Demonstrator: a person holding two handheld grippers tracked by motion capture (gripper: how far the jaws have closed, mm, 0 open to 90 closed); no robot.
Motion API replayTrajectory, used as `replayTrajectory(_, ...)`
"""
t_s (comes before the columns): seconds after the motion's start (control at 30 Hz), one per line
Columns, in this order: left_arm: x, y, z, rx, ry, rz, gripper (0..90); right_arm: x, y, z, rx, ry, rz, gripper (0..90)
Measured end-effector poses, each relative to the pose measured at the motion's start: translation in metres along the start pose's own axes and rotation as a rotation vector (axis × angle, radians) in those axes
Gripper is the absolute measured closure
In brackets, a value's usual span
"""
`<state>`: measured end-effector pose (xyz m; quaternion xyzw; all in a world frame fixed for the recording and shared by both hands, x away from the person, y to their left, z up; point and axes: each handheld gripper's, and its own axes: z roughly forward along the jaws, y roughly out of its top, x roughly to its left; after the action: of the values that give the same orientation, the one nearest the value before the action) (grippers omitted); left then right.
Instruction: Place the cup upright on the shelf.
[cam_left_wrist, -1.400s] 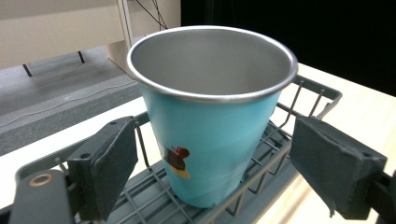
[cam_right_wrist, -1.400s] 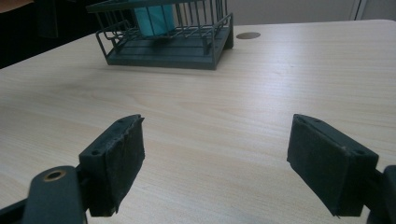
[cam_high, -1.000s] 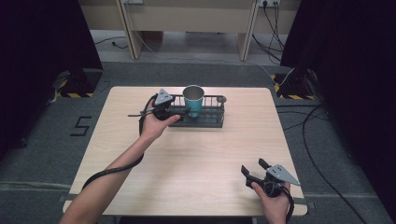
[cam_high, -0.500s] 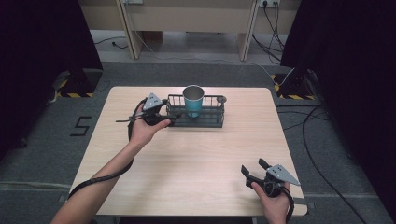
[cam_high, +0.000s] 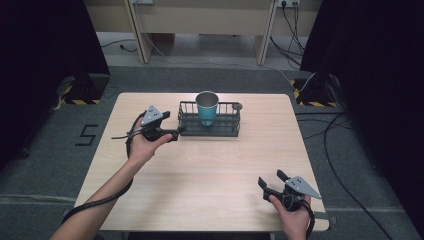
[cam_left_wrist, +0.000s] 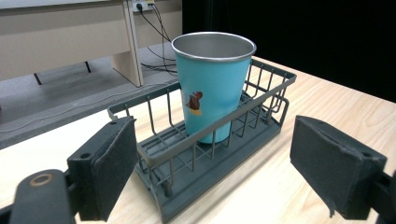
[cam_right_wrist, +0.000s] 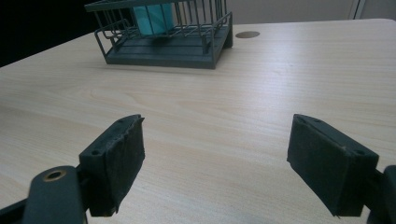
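Clearly the cup (cam_left_wrist: 214, 84) is the thing of interest: it stands upright in the middle of the rack (cam_left_wrist: 208, 154), which sits on the far half of the table (cam_high: 210, 170), and the left gripper (cam_high: 172, 134) is held level at the rack's left end, jaws wide apart and empty, pointed along its length. That placing suggests either a grasp on the rack's end or a reach toward the cup, though which is meant I cannot tell. The right gripper (cam_high: 270, 182) rests low at the near right corner, well apart from the rack, jaws likewise spread with nothing between them, likely just parked out of the way. The cup is a tapered tumbler, turquoise outside with a small printed figure, bare brushed metal inside and at the rolled rim. The rack is dark grey coated wire, a long narrow basket with thin vertical bars and a slatted floor. The table is pale wood-grain laminate, and the jaw pads look like matte black foam or rubber.
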<state>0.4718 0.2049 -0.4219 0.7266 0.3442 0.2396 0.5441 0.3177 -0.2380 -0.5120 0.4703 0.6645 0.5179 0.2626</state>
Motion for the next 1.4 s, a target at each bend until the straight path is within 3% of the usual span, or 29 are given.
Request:
replayTrajectory(0.67,-0.002,-0.025,-0.041,-0.013,0.018,0.0,14.3,0.0,0.0,0.0,0.001,0.0,-0.002,19.6)
replayTrajectory(1.4,0.009,-0.055,-0.085,-0.006,0.066,-0.031,14.3,0.001,0.0,0.0,0.003,-0.004,-0.008,19.5)
